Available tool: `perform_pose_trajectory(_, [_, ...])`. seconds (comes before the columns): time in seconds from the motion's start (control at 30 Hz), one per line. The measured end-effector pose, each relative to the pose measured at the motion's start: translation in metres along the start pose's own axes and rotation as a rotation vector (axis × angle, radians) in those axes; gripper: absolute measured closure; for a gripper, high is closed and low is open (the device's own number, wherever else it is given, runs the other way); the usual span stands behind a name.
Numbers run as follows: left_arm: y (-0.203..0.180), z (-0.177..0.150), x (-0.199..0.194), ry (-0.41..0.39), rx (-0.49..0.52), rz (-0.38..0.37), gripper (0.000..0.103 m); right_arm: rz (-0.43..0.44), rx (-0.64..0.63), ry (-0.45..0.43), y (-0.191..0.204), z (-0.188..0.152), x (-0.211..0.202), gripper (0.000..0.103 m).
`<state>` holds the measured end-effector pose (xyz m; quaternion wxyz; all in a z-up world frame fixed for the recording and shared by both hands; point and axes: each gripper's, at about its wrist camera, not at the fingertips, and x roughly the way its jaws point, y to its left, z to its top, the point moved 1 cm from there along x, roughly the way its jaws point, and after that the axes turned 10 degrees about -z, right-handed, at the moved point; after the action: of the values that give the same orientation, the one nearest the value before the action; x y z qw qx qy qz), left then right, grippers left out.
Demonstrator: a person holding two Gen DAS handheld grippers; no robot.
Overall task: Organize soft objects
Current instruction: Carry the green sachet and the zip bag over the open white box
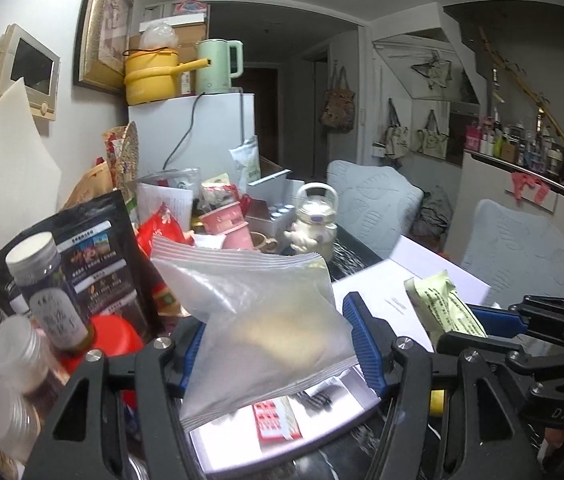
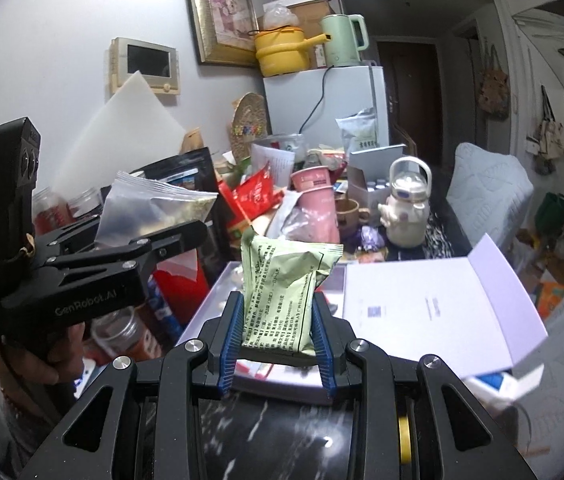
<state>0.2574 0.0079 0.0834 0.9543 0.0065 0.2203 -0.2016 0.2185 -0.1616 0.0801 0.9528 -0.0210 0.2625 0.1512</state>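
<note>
In the left wrist view my left gripper (image 1: 277, 344) is shut on a clear zip bag (image 1: 265, 312) with something pale yellow inside, held up above the table. Its blue pads (image 1: 362, 340) press on the bag's lower sides. In the right wrist view my right gripper (image 2: 277, 340) is shut on a pale green printed packet (image 2: 282, 288) that stands upright between the pads. Each gripper shows in the other's view: the left gripper (image 2: 149, 232) with the zip bag (image 2: 149, 208) at the left, the right gripper (image 1: 478, 326) with the green packet (image 1: 446, 308) at the right.
An open white box (image 2: 422, 296) lies on the dark marble table (image 2: 273, 432) just beyond the grippers. Jars (image 1: 45, 288), a black pouch (image 1: 93, 256), red packets, pink cups (image 2: 318, 204) and a white teapot (image 2: 406, 208) crowd the table. A small fridge (image 2: 342, 104) stands behind; padded chairs (image 1: 374, 204) at right.
</note>
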Motion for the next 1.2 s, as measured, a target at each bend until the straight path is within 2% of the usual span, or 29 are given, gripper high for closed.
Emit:
perform_pose_trajectory(0.37, [0.036,0.005,0.064,0.038,-0.055,0.025,0.042,0.009,0.017,0.001,-0.017,0.029,0.071,0.07])
perform_pose_trajectory(0.67, [0.052,-0.009,0.113,0.124,-0.062,0.078,0.042,0.03,0.009,0.039,-0.021,0.044,0.124,0.07])
perform_pose_trajectory(0.93, [0.061,-0.035,0.152,0.242,-0.071,0.094,0.042,0.02,-0.006,0.119,-0.021,0.037,0.164,0.07])
perform_pose_trajectory(1.2, [0.067,-0.052,0.178,0.337,-0.05,0.144,0.042,0.004,-0.017,0.195,-0.024,0.022,0.19,0.07])
